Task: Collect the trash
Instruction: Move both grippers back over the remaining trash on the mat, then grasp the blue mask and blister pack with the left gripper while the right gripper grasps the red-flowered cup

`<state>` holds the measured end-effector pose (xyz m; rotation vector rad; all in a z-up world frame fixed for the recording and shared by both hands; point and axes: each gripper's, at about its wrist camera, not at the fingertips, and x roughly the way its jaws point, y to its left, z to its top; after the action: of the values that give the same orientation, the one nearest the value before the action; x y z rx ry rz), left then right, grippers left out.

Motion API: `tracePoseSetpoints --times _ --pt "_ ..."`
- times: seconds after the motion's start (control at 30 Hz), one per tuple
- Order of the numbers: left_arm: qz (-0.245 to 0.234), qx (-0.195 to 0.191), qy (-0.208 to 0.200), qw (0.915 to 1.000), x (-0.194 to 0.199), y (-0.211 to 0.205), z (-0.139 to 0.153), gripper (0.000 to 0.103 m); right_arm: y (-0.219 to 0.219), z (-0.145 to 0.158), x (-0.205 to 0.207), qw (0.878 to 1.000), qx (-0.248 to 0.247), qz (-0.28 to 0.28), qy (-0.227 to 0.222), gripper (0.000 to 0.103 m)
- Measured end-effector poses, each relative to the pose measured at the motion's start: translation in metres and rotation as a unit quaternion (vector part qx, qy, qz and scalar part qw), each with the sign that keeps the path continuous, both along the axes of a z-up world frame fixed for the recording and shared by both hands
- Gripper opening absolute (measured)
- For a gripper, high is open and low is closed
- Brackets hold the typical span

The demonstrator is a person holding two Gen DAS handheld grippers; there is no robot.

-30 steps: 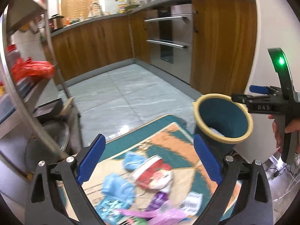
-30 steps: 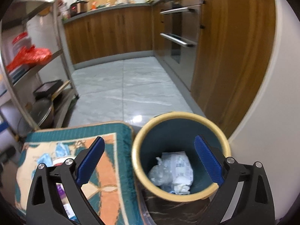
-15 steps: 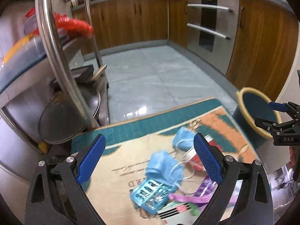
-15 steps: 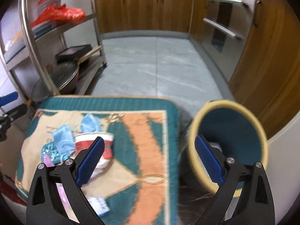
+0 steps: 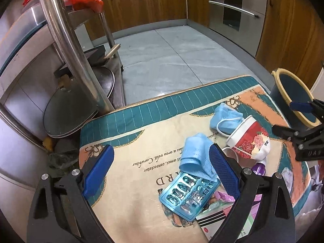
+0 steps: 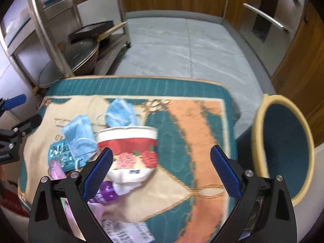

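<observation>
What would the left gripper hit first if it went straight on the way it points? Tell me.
Probably the mat: the open left gripper tilts down at its bare cream part. The blue face mask sits just inside its right finger and might be brushed; depth is unclear.

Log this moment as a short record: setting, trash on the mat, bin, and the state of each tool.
setting: kitchen floor with a patterned mat beside a metal rack
trash on mat: red paper cup on its side, two blue face masks, blister pack, purple wrappers
bin: blue bin with yellow rim, off the mat's right edge
left tool: open, above the mat, holding nothing
right tool: open, holding nothing, cup just ahead
</observation>
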<state>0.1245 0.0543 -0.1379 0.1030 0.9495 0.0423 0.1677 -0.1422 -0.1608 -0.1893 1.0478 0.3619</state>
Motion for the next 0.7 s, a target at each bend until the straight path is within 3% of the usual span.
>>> tracePoseSetpoints --times 0.2,0.4,0.57,0.67,0.7 --pt "0.006 -0.005 0.007 0.9999 0.001 0.006 -0.003 0.093 0.032 -0.016 -0.010 0.998 -0.010 0.059 0.024 0.095" --pt "0.010 -0.014 0.008 0.9998 0.003 0.010 -0.004 0.093 0.059 -0.032 -0.018 0.993 -0.051 0.099 0.030 0.093" --pt "0.011 -0.021 0.012 0.9996 0.006 0.010 -0.006 0.093 0.068 -0.049 -0.018 0.989 -0.095 0.109 0.042 0.074" --pt "0.007 -0.024 0.012 0.9996 0.008 0.006 -0.006 0.093 0.063 -0.049 -0.013 0.988 -0.087 0.111 0.057 0.054" --pt "0.005 -0.023 0.012 0.9997 0.009 0.004 -0.006 0.093 0.060 -0.045 -0.010 0.989 -0.072 0.108 0.064 0.053"
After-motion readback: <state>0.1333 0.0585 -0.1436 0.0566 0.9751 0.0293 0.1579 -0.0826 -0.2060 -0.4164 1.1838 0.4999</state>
